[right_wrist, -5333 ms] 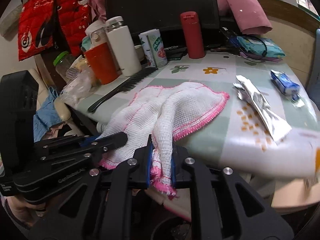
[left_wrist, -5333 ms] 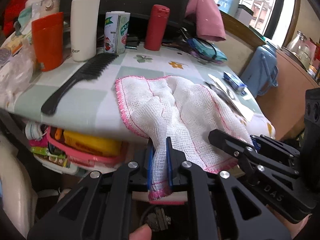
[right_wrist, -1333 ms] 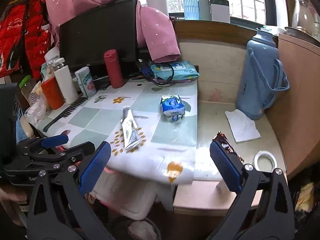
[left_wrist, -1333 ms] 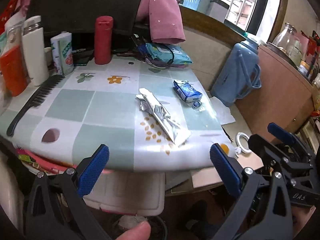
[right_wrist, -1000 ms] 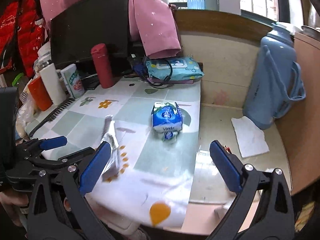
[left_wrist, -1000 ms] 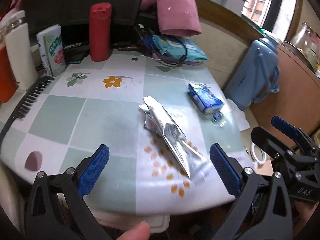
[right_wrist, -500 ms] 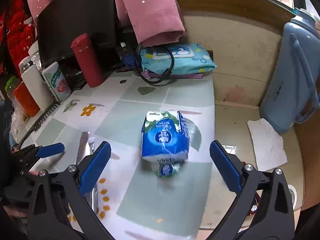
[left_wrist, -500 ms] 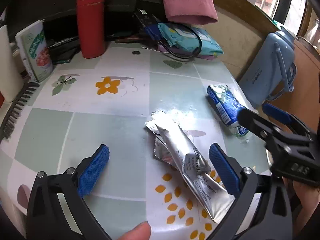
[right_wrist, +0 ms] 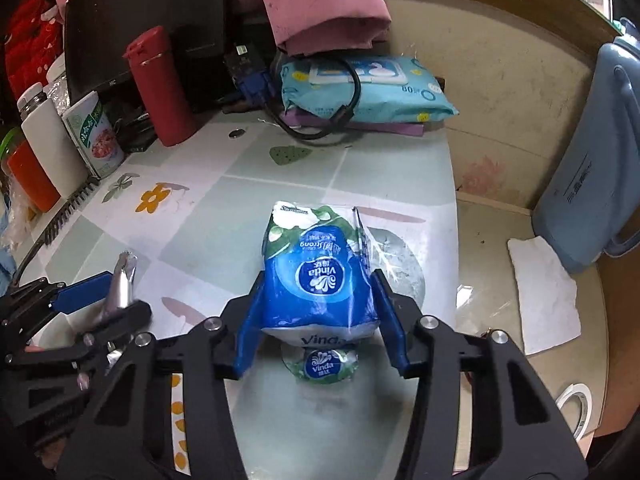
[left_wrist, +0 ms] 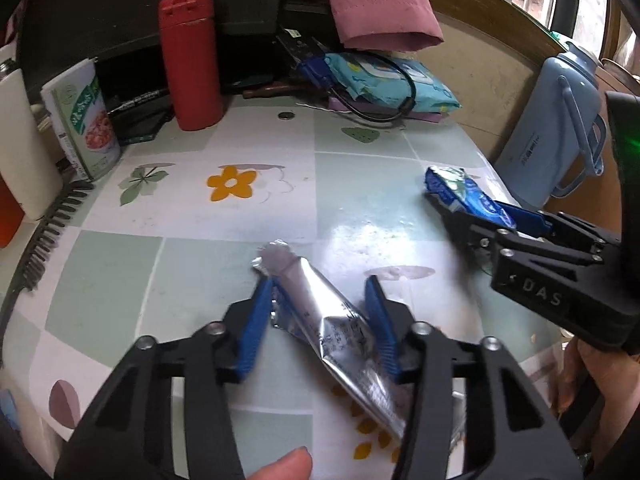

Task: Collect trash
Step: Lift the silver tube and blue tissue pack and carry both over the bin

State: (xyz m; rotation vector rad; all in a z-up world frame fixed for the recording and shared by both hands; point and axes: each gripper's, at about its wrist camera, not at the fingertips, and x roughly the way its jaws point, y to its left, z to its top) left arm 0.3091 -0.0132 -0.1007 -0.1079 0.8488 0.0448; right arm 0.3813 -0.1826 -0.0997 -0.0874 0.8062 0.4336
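A flat silver foil wrapper [left_wrist: 320,312] lies on the flowered tablecloth [left_wrist: 224,216]. My left gripper [left_wrist: 318,316] straddles it with blue pads partly closed, a gap on each side. A blue Vinda tissue pack [right_wrist: 318,276] lies to the right. My right gripper [right_wrist: 318,320] has its pads against both sides of the pack. The pack and the right gripper also show in the left wrist view [left_wrist: 460,194]. The wrapper shows in the right wrist view [right_wrist: 122,280] between the left gripper's fingers.
At the back stand a red bottle [left_wrist: 192,60], a green can [left_wrist: 84,120], a white bottle [right_wrist: 52,140] and a wet-wipes pack [right_wrist: 368,88] under a black cable. A black comb [left_wrist: 44,232] lies left. A blue thermos [right_wrist: 592,168] and white tissue [right_wrist: 544,292] sit right.
Both grippers have moved forward and down onto the table. The left has narrowed around the silver wrapper. The right has narrowed onto the blue tissue pack. The cloth held earlier is gone.
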